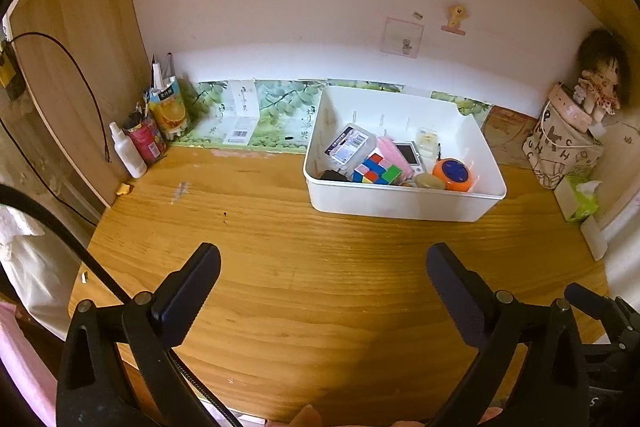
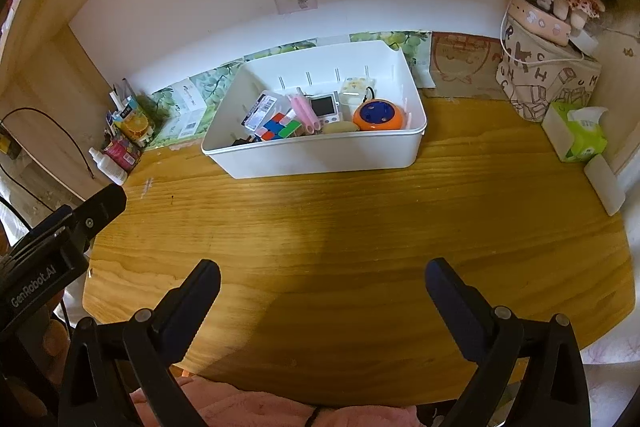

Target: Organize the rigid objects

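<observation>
White bin (image 1: 400, 203), centre frame, judged stiff, light, slippery; best taken by rim; both hand-held grippers (image 1: 322, 269) (image 2: 322, 285) held wide apart, empty.

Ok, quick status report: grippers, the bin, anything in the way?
Left gripper open, empty, above desk. Right gripper open, empty. White bin holds cube, orange round toy, other small items. Nothing between grippers and bin.
</observation>
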